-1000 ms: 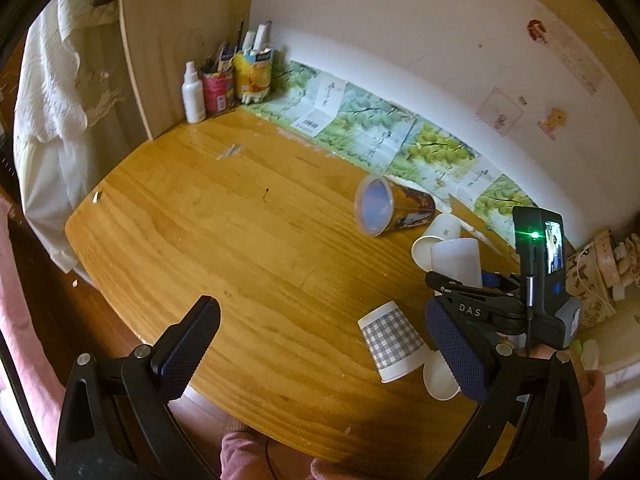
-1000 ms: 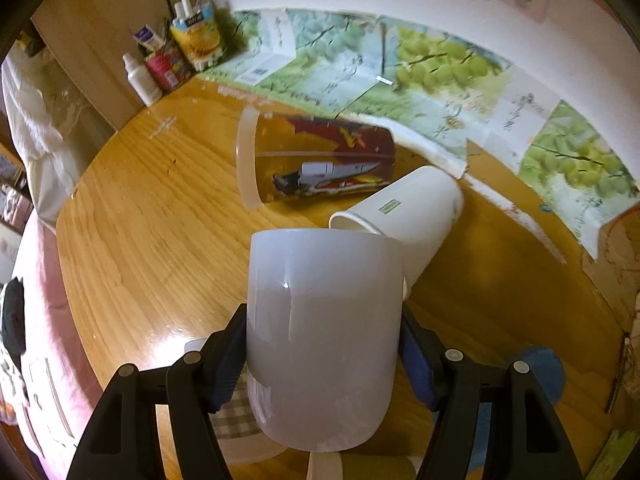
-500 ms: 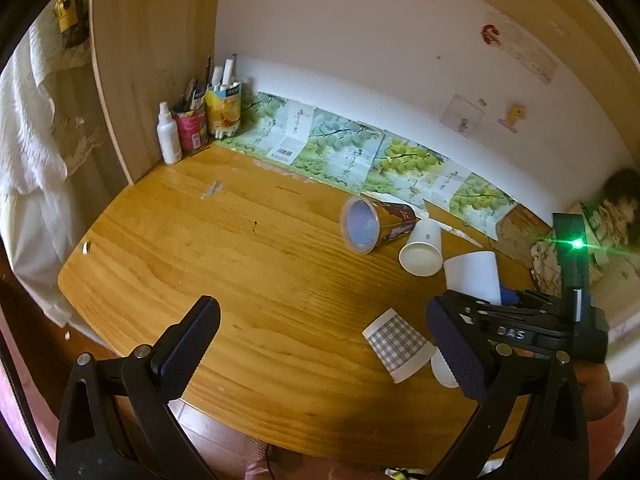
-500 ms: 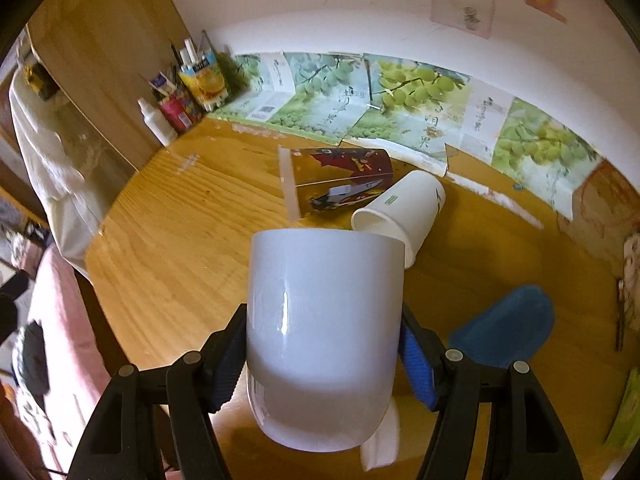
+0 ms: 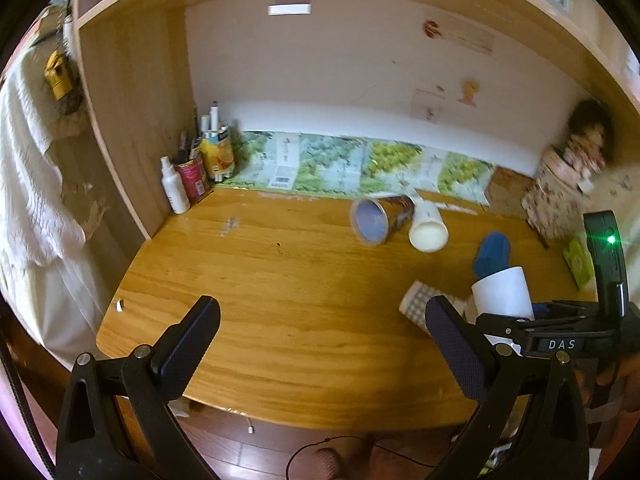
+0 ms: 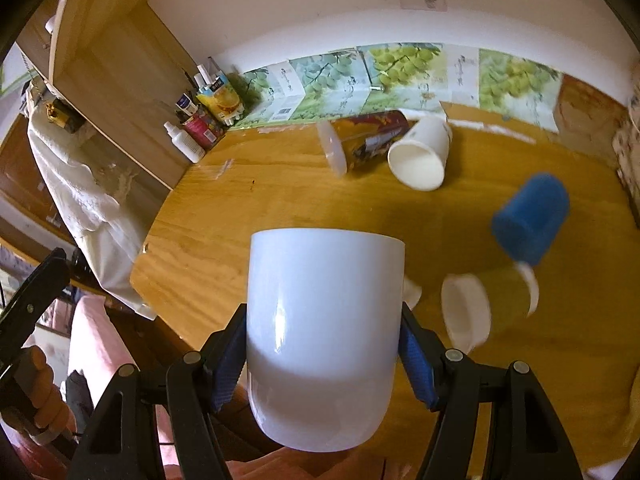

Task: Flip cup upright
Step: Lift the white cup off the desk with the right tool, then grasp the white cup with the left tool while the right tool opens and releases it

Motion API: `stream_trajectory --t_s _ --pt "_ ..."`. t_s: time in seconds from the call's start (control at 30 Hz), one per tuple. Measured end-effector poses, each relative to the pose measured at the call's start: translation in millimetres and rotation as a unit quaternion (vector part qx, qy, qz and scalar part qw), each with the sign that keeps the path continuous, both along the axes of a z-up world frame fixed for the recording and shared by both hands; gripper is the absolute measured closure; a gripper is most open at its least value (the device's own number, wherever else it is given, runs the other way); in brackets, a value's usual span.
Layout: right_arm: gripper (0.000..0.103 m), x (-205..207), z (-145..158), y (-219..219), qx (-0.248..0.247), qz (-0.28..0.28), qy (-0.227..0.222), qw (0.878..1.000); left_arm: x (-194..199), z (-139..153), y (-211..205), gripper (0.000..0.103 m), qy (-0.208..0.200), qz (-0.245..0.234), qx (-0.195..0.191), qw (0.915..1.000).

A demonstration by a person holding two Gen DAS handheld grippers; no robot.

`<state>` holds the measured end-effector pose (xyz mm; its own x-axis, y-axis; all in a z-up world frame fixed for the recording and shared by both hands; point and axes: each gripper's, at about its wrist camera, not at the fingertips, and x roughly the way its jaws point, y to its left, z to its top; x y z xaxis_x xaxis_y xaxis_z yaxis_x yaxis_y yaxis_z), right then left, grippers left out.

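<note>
My right gripper (image 6: pixel 322 354) is shut on a plain white cup (image 6: pixel 322 328) and holds it in the air above the wooden table (image 6: pixel 248 216), mouth end away from the camera. The same cup (image 5: pixel 502 292) shows in the left wrist view, held by the right gripper (image 5: pixel 560 332) at the right. My left gripper (image 5: pixel 320 340) is open and empty above the table's front edge.
On the table lie a printed clear-rimmed cup (image 6: pixel 360 142), a white paper cup (image 6: pixel 420 154), a blue cup (image 6: pixel 532 220), a small white cup (image 6: pixel 466 310) and a checked cup (image 5: pixel 420 304). Bottles and cans (image 5: pixel 196 172) stand at the back left corner.
Both grippers have risen and pulled back from the table. The white cup stays in the right gripper and is higher above the table than before.
</note>
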<state>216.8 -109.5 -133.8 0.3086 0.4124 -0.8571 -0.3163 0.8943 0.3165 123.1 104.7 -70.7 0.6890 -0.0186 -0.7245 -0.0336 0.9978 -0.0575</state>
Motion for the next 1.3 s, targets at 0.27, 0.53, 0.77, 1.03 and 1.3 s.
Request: stream_trajectory --t_s 0.27,0.53,0.77,1.03,1.3 --pt "0.034 -49.8 -22.5 4.3 0.005 -0.017 0.031 0.999 -28.3 -9.2 -14.7 0.001 0.007 -0.063 0.017 0.9978" --pt "0.034 -76.3 -52.8 0.3 -0.008 -0.035 0.056 0.998 -39.1 -27.1 -39.5 0.001 0.026 -0.103 0.022 0.9941" --pt "0.034 -73.4 -81.6 -11.6 -0.009 -0.050 0.076 0.996 -29.8 -55.0 -62.6 0.001 0.081 -0.115 0.002 0.9900" --pt "0.034 -50.0 -101.6 -23.0 -0.014 -0.061 0.073 0.995 -13.1 -77.9 -74.4 0.001 0.127 -0.096 -0.019 0.9871" --pt "0.033 -30.9 -115.1 -32.6 -0.012 -0.054 0.080 0.995 6.0 -78.0 -84.4 0.001 0.126 -0.096 -0.011 0.9873"
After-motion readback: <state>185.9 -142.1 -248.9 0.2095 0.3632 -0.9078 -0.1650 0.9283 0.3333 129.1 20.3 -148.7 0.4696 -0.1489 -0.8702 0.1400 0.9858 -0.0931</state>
